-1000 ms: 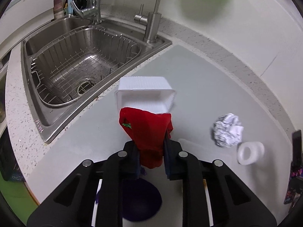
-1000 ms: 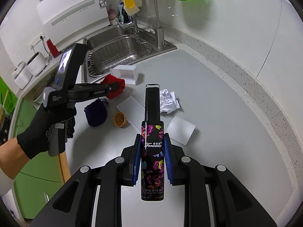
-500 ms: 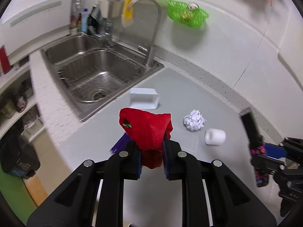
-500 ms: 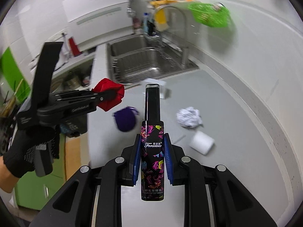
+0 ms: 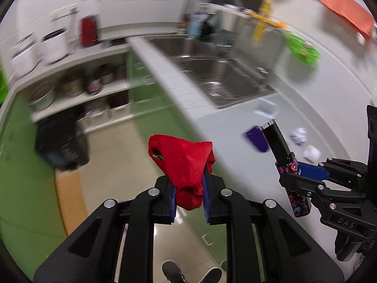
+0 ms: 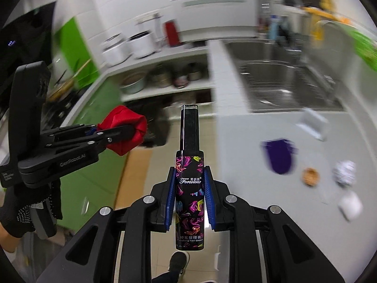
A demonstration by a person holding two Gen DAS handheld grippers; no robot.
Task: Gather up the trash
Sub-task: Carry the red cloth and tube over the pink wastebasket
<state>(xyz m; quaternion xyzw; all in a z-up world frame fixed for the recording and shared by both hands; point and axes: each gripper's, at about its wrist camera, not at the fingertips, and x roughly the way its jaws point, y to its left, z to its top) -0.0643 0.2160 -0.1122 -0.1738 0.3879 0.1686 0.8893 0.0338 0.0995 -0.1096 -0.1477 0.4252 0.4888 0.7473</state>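
Observation:
My left gripper (image 5: 189,184) is shut on a red cloth pouch (image 5: 182,162), held in the air past the counter's edge, over the floor. From the right wrist view the same left gripper (image 6: 122,133) and red cloth pouch (image 6: 123,129) show at the left, carried by a black-gloved hand (image 6: 21,202). My right gripper (image 6: 189,184) is shut on a black hair cream bottle (image 6: 189,176) with a colourful print, standing upright between the pads. That right gripper (image 5: 304,172) with the hair cream bottle (image 5: 282,151) shows at the right of the left wrist view.
On the grey counter (image 6: 247,141) lie a purple pouch (image 6: 279,156), a crumpled paper ball (image 6: 345,172), a white roll (image 6: 351,205), a small brown cup (image 6: 310,176) and a white box (image 6: 314,122). A steel sink (image 6: 282,85) lies behind. A black bin bag (image 5: 61,139) stands on the floor by the shelves.
Both grippers have swung left, away from the counter and out over the floor, each keeping its hold. The sink and the litter on the counter now lie to the right.

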